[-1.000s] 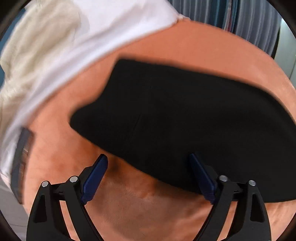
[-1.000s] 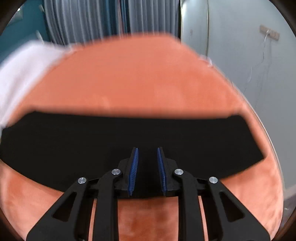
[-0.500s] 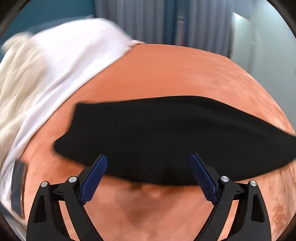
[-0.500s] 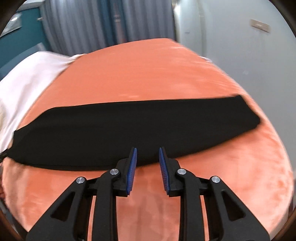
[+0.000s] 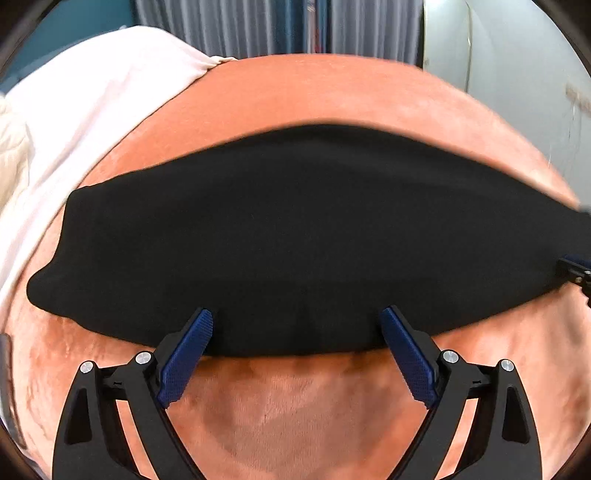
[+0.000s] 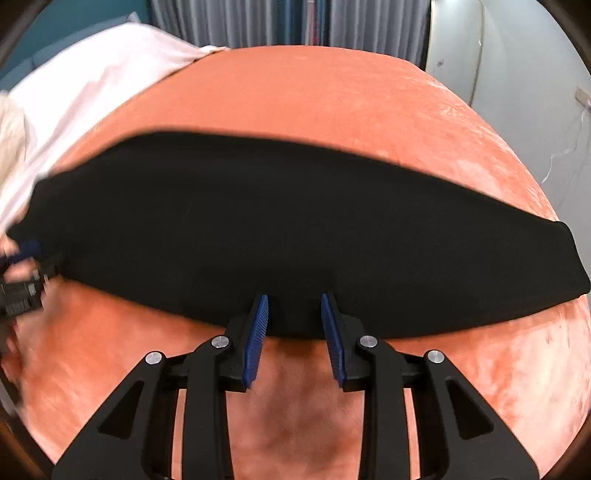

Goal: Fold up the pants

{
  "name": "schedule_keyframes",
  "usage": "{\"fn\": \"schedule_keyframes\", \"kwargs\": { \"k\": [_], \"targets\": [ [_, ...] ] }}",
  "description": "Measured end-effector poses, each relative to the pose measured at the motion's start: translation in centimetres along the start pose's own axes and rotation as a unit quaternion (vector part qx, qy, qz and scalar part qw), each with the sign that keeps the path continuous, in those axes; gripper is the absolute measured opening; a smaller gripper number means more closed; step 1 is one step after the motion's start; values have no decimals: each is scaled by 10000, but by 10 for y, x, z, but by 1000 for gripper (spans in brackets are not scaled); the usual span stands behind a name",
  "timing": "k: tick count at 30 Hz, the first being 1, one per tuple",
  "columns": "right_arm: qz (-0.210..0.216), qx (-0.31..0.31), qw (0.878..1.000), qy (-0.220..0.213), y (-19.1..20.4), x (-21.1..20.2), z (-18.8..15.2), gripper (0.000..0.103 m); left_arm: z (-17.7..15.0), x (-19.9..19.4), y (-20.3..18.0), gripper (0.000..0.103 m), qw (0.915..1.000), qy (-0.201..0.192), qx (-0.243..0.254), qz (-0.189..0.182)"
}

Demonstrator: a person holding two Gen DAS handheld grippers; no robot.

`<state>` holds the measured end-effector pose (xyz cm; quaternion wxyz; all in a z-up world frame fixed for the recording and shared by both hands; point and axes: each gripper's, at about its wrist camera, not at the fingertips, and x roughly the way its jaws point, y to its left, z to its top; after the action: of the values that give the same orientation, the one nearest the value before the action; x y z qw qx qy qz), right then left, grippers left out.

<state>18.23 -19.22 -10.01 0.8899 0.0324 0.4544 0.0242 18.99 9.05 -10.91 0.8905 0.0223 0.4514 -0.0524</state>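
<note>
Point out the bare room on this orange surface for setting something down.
Free: the orange velvety cover beyond the long black folded pants, up to the grey curtains. Also the near strip between the pants and both grippers. Crowded: the left side, where a white sheet overlaps the cover, and the middle, spanned by the pants.

A bedroom at home: orange velvet bed (image 6: 332, 103), white pillow (image 6: 96, 70), grey curtains (image 5: 258, 26) behind.

Left gripper (image 5: 297, 334) was spread wide, nothing between the jaws; right gripper (image 6: 294, 321) was partway apart, still opening, also empty, both angled downward.
</note>
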Motion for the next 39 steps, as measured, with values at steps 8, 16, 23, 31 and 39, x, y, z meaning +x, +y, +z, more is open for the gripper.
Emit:
{"fn": "schedule_keyframes", "kwargs": {
  "k": [8, 16, 23, 31, 39],
  "targets": [
    [685, -705, 9937, 532, 99, 95, 63, 41, 1, 32, -13, 96, 9997, -39, 214, 66],
    [916, -1340, 9861, 358, 173, 103, 95, 42, -4, 32, -11, 96, 9999, 3, 126, -54],
    [624, -1379, 9874, 464, 198, 147, 130, 44, -8, 21, -2, 97, 9999, -5, 102, -54],
    [747, -1129, 9898, 436, 202, 146, 123, 45, -5, 14, -15, 97, 9998, 84, 124, 109],
    [419, -964, 9941, 269, 162, 140, 120, 45, -2, 13, -15, 97, 9998, 99, 120, 89]
  ]
}}
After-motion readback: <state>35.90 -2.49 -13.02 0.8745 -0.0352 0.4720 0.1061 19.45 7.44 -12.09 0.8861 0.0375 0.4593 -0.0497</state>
